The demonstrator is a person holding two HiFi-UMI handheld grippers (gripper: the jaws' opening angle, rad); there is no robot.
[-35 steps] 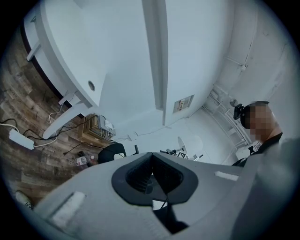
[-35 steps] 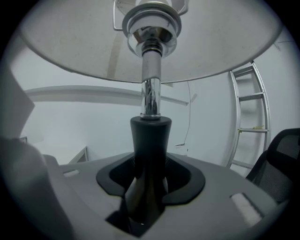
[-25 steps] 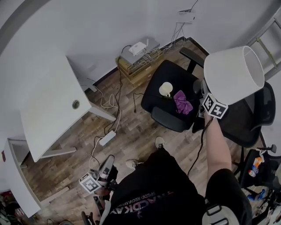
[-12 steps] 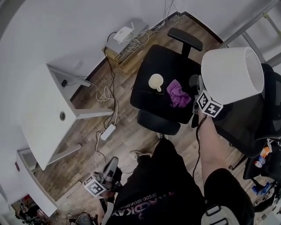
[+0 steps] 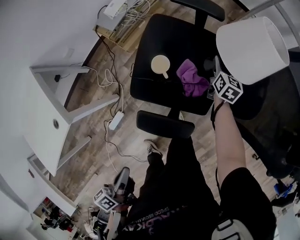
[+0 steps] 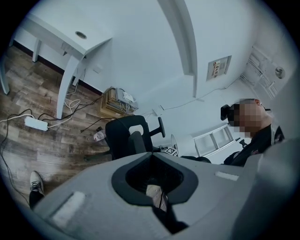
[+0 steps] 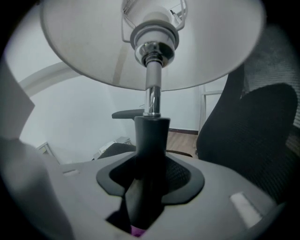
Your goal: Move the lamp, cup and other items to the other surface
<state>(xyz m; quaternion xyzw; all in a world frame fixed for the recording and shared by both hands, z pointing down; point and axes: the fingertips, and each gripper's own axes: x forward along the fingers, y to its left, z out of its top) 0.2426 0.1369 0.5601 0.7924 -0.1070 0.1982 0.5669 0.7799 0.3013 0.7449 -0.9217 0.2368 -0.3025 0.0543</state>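
The lamp has a white shade point(image 5: 253, 49) and a black stem point(image 7: 151, 140) topped by a chrome neck. My right gripper point(image 5: 220, 93) is shut on that stem and holds the lamp upright at the right side of a black office chair seat point(image 5: 154, 93). In the right gripper view the stem stands between the jaws point(image 7: 147, 183) with the shade overhead. A cream cup point(image 5: 161, 64) and a purple cloth point(image 5: 191, 79) lie on the seat. My left gripper point(image 5: 115, 192) hangs low by the person's leg, its jaws point(image 6: 150, 157) together with nothing held.
A white desk point(image 5: 33, 108) with a cable hole stands to the left. A power strip point(image 5: 115, 120) and loose cables lie on the wood floor. A second black mesh chair point(image 5: 276, 122) is at the right. A box with a router point(image 5: 117, 9) sits by the wall.
The view has swung toward the chair, so the seat with cup and cloth sits higher and nearer. The lamp stays gripped in my right gripper. The left gripper stays low.
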